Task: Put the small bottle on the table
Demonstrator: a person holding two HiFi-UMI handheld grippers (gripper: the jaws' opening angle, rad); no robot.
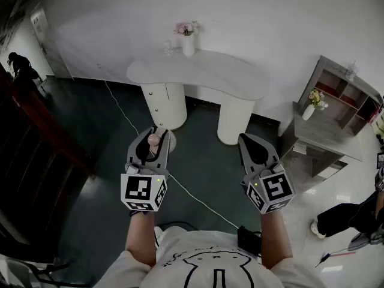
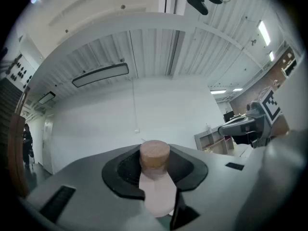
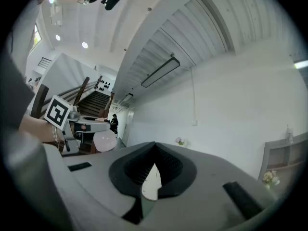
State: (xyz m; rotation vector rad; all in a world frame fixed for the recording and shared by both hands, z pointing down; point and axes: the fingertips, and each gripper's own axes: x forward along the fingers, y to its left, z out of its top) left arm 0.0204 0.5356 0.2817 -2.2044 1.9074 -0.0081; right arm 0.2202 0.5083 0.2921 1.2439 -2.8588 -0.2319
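The small bottle (image 1: 154, 140) is pale pink with a cork-coloured cap. It sits between the jaws of my left gripper (image 1: 157, 133), which is shut on it, held in the air above the dark floor. In the left gripper view the bottle (image 2: 156, 186) stands cap-up between the black pads. My right gripper (image 1: 245, 139) hovers beside it to the right, shut with nothing in it; in the right gripper view its jaws (image 3: 154, 150) meet at the tip. The white curved table (image 1: 204, 74) stands ahead of both grippers, near the wall.
A white vase of pink flowers (image 1: 188, 39) and a small glass (image 1: 168, 50) stand on the table's far left. A grey shelf unit (image 1: 336, 98) with a flower vase (image 1: 312, 105) is at the right. A white cable (image 1: 129, 125) crosses the floor. Dark stairs (image 1: 30, 137) rise at left.
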